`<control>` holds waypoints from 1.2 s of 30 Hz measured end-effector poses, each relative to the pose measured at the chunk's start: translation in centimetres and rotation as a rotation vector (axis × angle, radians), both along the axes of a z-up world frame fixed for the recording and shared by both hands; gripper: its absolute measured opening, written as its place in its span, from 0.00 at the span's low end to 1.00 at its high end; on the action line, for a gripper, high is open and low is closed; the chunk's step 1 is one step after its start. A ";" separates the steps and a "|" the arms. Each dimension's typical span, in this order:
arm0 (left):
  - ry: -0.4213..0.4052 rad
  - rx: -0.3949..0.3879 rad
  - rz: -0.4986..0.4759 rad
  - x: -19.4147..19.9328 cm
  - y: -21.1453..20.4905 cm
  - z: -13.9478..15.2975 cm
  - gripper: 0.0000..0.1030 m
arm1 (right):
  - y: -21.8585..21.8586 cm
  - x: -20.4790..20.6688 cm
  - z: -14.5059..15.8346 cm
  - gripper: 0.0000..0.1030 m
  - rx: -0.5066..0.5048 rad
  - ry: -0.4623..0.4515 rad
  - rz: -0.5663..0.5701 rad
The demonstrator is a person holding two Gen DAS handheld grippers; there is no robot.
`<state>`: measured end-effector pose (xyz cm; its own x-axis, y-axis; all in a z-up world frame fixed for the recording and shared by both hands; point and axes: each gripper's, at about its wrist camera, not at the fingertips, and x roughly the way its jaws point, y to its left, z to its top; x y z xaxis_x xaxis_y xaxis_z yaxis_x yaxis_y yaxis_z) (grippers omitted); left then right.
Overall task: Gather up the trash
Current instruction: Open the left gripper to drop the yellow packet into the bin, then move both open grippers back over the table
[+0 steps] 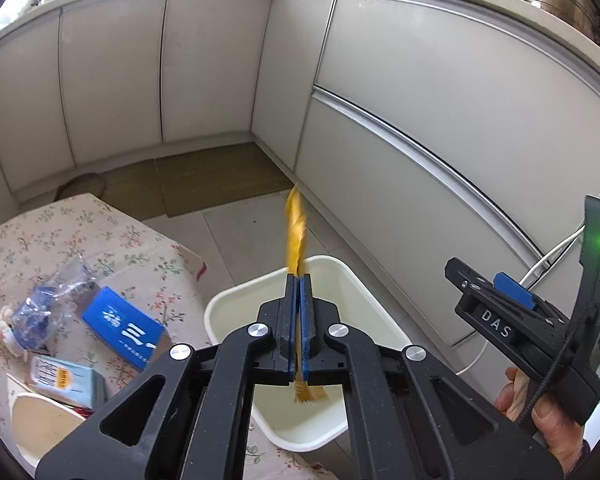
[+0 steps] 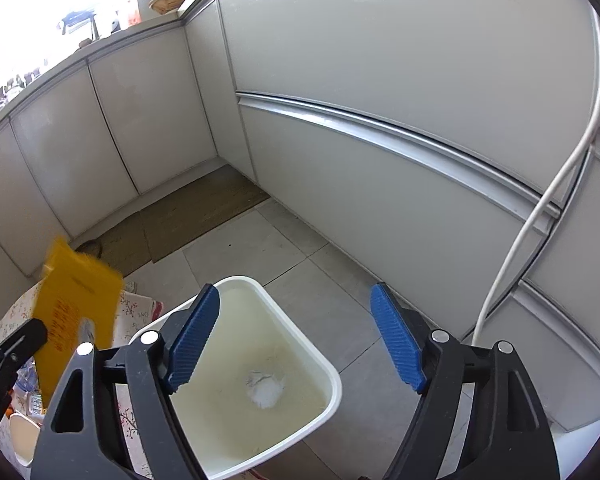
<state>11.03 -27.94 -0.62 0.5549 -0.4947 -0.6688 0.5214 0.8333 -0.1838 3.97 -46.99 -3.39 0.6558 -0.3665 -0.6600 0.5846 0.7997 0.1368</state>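
My left gripper is shut on a flat yellow wrapper, held edge-on above the white trash bin; the same yellow wrapper shows at the left of the right wrist view. The right gripper stands open and empty over the white trash bin, where a crumpled white wad lies on the bottom. In the left wrist view the right gripper appears at the right, held by a hand.
A table with a floral cloth at the left carries a blue box, a clear plastic bag, a light blue packet and a paper cup. Grey cabinets line the corner. A white cable hangs at the right.
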 end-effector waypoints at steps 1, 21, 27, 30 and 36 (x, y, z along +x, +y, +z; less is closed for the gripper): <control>0.007 0.000 -0.001 0.1 -0.1 -0.1 0.08 | -0.1 -0.2 0.1 0.77 -0.007 -0.004 -0.010; -0.137 0.128 0.236 -0.3 4.1 0.5 0.78 | 5.0 -0.6 1.7 0.91 -0.171 -0.056 0.032; -0.163 0.144 0.283 -0.2 6.8 1.1 0.79 | 8.0 0.6 2.2 0.91 -0.185 -0.064 0.092; -0.171 0.153 0.304 0.0 8.3 1.3 0.79 | 9.7 1.2 2.4 0.91 -0.191 -0.071 0.123; -0.158 0.162 0.359 0.7 11.8 1.3 0.79 | 13.6 2.5 2.7 0.91 -0.213 -0.083 0.199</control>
<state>11.77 -16.17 0.71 0.7747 -0.1465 -0.6151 0.2037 0.9788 0.0234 6.49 -33.42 -0.65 0.7770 -0.3495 -0.5236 0.4073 0.9133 -0.0054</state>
